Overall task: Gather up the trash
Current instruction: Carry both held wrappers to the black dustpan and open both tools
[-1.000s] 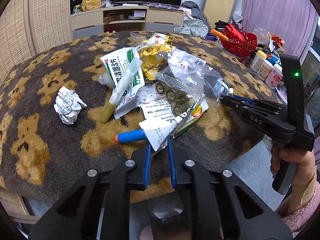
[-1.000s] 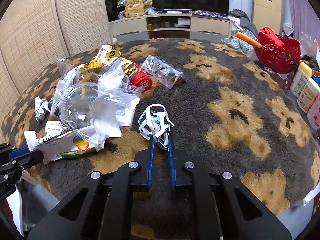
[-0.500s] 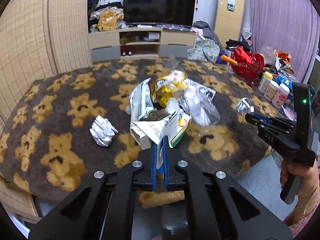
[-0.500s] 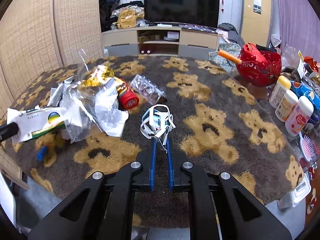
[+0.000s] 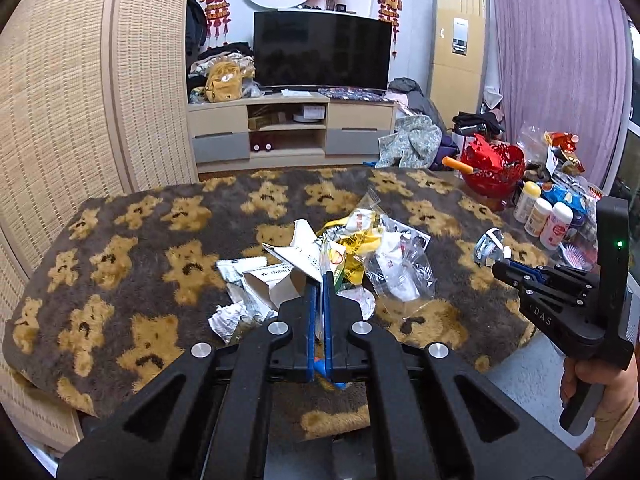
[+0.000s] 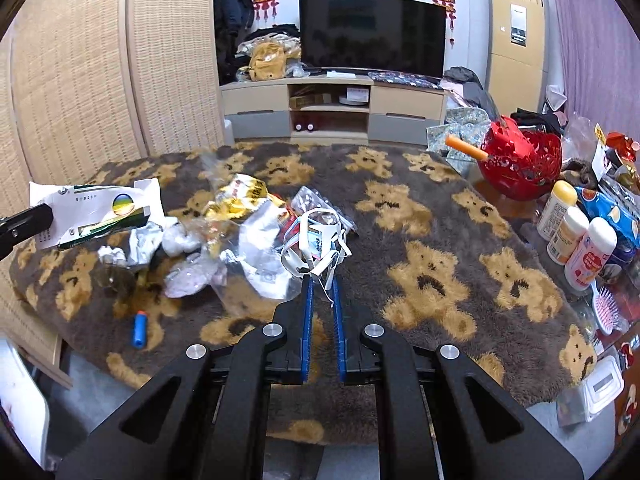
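My left gripper (image 5: pixel 319 276) is shut on a flattened white and green carton (image 5: pixel 304 258) and holds it above the table; the carton also shows in the right wrist view (image 6: pixel 96 210). My right gripper (image 6: pixel 320 276) is shut on a crumpled white strap wrapper (image 6: pixel 316 240), lifted off the table; it shows in the left wrist view (image 5: pixel 489 245) too. A trash pile (image 6: pixel 224 240) of clear plastic bags, a yellow wrapper and foil lies on the bear-pattern cloth (image 6: pixel 420 220). A blue cylinder (image 6: pixel 139 329) lies near the front edge.
A red basket (image 6: pixel 520 164) and several bottles (image 6: pixel 576 236) stand at the table's right side. A crumpled paper ball (image 5: pixel 226 318) lies by my left fingers. A TV stand (image 5: pixel 292 124) is behind the table. Woven screens (image 5: pixel 80 100) stand left.
Both grippers have risen and pulled back from the table, each lifting its piece. The blue cylinder has dropped away from the carton and lies on the cloth.
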